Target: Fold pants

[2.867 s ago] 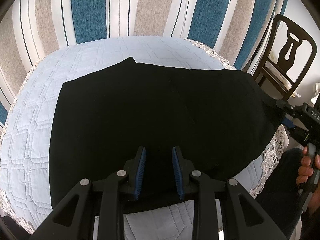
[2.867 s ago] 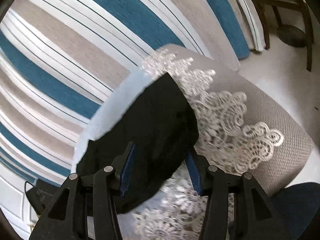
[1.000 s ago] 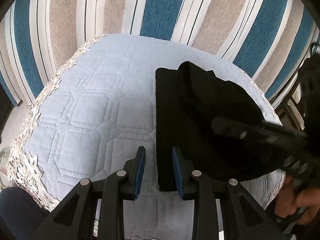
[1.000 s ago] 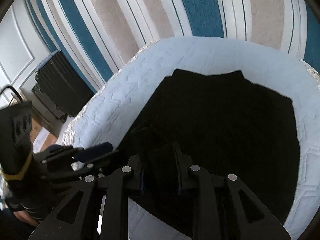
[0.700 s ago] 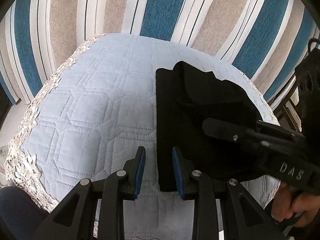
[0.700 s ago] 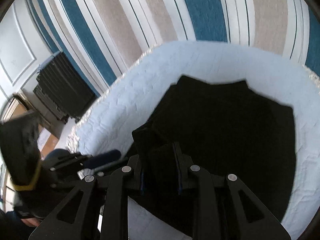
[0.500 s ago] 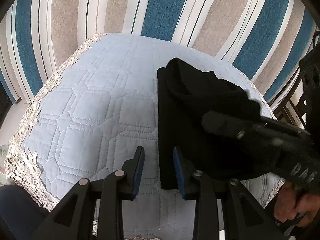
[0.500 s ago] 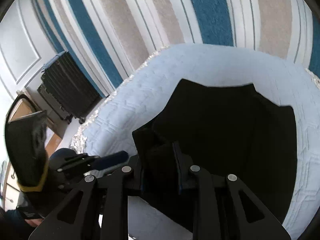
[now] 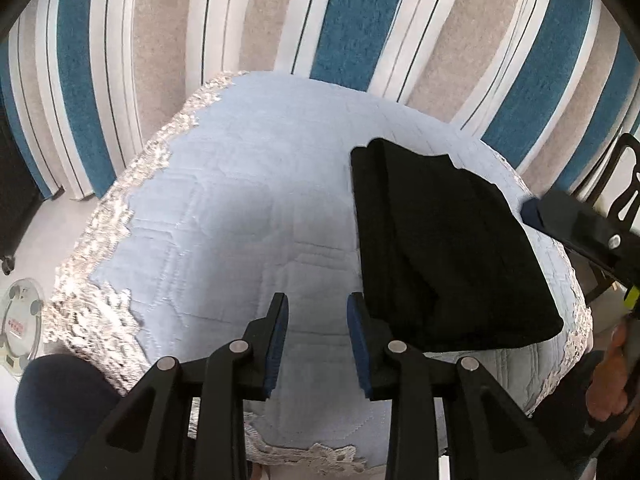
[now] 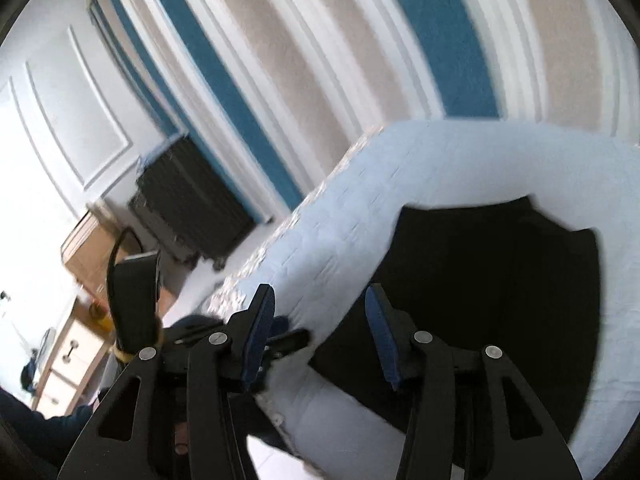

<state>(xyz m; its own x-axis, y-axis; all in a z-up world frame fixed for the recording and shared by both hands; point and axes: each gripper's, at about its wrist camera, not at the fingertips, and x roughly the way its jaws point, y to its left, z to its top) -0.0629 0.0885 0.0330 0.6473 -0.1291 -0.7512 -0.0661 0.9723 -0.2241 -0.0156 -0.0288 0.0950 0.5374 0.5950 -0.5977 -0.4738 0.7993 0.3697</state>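
The black pants [image 9: 444, 248] lie folded in a narrow stack on the right half of the light blue quilted table cover [image 9: 248, 216]. They also show in the right wrist view [image 10: 492, 296]. My left gripper [image 9: 316, 340] is open and empty, just left of the stack's near corner. My right gripper [image 10: 320, 332] is open and empty above the pants' edge. It also shows in the left wrist view [image 9: 576, 228] at the right, beside the stack. The left gripper shows in the right wrist view [image 10: 280, 336], low at the table's edge.
A striped blue, beige and white curtain [image 9: 344, 32] hangs behind the table. Lace trim [image 9: 100, 248] runs along the table's edge. A dark wooden chair [image 9: 624, 176] stands at the right. A black suitcase [image 10: 188, 208] and a wooden dresser [image 10: 76, 344] stand on the floor.
My right gripper has opened and let go of the pants fold, which now lies flat on the stack. It has drawn back to the right. My left gripper has pulled back slightly.
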